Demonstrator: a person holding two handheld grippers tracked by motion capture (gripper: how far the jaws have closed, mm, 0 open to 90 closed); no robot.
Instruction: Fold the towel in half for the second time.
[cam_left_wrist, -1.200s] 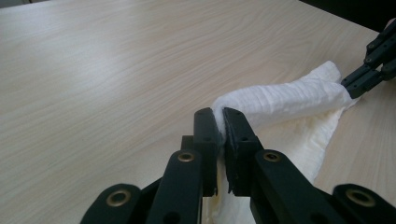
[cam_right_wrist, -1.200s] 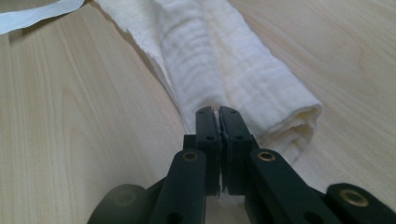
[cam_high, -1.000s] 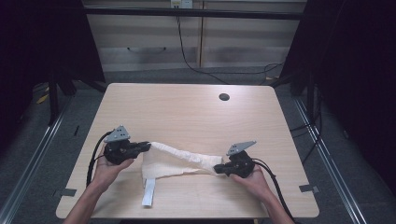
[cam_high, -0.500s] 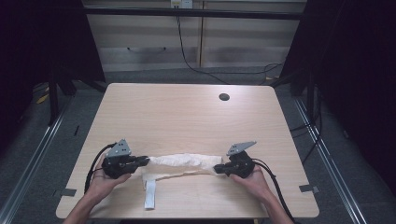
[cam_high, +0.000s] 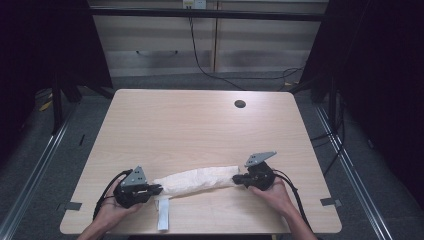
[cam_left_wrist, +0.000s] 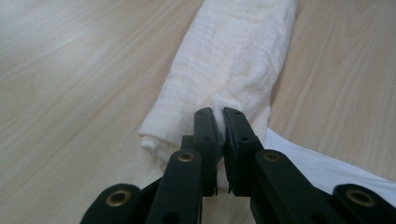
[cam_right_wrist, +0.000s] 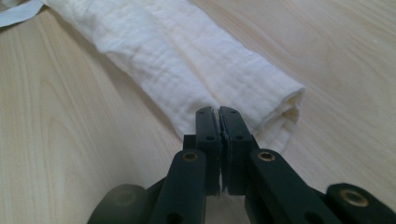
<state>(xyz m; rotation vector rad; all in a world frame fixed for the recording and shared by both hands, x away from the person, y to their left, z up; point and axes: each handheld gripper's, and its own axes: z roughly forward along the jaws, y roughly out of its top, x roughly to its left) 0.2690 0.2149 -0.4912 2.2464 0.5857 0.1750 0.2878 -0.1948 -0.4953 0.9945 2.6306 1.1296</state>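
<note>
Two grippers, left (cam_high: 159, 189) and right (cam_high: 235, 178), each pinch an end of the folded white cloth (cam_high: 197, 179), which lies near the front edge of the wooden table (cam_high: 200, 125). Even tension between the hands should keep the fold neat; a flat strap (cam_high: 163, 216) trails beneath.

The surface (cam_high: 200, 130) is a pale wood-grain top with rounded corners, and a small dark round hole (cam_high: 240, 104) sits in it toward one o'clock from its middle. A white cloth (cam_high: 200, 179), folded into a long narrow roll, lies directly on it at about six o'clock, running nearly from eight to four. A flat white strip (cam_high: 163, 215) lies at seven o'clock, reaching to the near edge.
</note>
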